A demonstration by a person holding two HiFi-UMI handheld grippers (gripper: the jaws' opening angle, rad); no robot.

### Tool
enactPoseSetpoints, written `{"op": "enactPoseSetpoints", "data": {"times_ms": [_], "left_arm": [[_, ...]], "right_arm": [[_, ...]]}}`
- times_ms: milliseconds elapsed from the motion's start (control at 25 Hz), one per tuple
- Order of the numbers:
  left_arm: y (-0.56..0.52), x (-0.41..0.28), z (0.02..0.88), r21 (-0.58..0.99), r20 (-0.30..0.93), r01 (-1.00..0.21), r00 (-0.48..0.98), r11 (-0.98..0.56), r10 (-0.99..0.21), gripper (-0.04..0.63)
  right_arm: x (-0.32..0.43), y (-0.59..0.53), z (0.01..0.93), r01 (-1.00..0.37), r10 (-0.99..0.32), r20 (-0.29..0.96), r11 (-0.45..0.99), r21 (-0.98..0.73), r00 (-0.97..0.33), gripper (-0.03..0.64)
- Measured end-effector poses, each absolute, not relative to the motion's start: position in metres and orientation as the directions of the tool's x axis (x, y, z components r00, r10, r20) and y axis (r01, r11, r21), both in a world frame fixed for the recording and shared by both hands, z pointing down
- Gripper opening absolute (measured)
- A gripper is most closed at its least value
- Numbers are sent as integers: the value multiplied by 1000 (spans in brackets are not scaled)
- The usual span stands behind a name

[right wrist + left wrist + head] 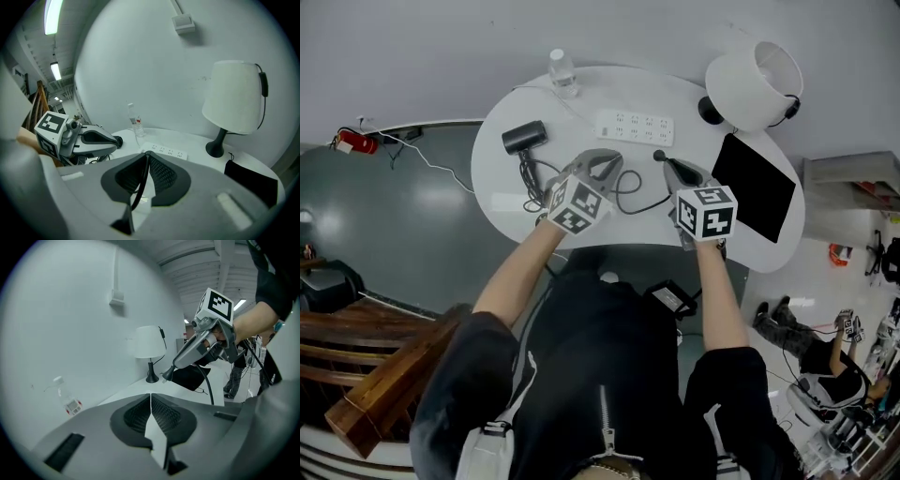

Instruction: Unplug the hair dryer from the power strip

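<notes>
Right claw point(147, 154) clamps the black cord point(138, 187); my left claw point(150, 395) is closed, empty. Hair dryer point(525, 137) lies on the table point(508, 199), left of the power strip point(635, 127). I'd lift straight, without dragging it.

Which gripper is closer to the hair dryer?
The left. The left gripper is just right of the hair dryer, above the table. The right gripper, shut on the cord, is farther right, beyond the left one.

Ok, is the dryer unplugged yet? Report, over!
Left gripper shut, empty. Right gripper shut on cord. Plug out of power strip. Nothing in the way.
</notes>
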State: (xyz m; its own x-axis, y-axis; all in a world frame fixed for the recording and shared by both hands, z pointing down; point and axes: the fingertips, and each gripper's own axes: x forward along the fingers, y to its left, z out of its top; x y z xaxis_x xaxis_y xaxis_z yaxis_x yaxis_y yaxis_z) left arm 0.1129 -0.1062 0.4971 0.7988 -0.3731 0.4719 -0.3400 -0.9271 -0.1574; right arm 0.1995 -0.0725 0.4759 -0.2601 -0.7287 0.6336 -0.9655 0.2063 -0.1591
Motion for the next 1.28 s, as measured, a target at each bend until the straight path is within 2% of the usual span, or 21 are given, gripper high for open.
{"op": "enactPoseSetpoints", "data": {"times_ms": [680, 1280], "left_arm": [[2, 83, 439, -150, 361, -462, 797, -874, -484, 17], [48, 58, 399, -156, 265, -481, 821, -863, -506, 17]], "right_arm": [[187, 35, 421, -972, -850, 471, 208, -111, -236, 29], [167, 82, 391, -973, -893, 387, 215, -87, -232, 29]]}}
